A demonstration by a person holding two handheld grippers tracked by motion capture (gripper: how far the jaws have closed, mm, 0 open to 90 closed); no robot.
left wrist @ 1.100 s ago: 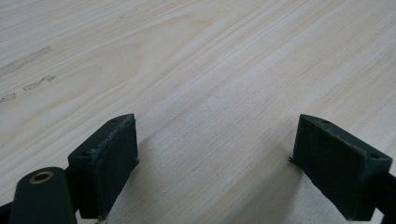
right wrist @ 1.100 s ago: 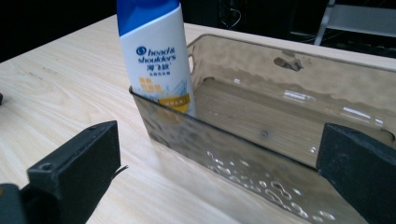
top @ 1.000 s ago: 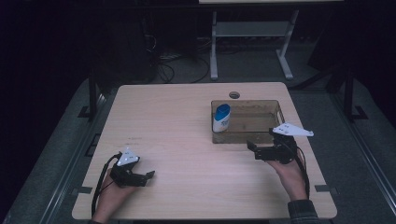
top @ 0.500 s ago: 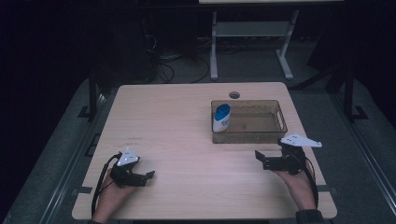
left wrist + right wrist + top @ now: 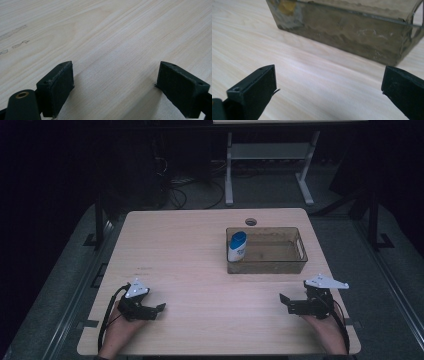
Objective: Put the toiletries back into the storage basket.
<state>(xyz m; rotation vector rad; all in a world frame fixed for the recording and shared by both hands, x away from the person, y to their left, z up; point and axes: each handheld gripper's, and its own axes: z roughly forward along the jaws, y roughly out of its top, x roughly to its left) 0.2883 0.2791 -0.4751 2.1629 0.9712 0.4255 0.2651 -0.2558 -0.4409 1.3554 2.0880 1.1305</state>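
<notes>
High view has the light wooden worktop (image 5: 200,255) with a clear brownish plastic bin (image 5: 266,251) far right, a white bottle with a blue cap (image 5: 237,246) standing in its left end. Right tongs (image 5: 286,303) near right, left tongs (image 5: 158,309) near left, both spread apart and empty.

Bare table (image 5: 200,270) lies open from nine to six o'clock, while the clear bin (image 5: 266,262) holding a blue-capped bottle (image 5: 237,246) blocks two o'clock.
</notes>
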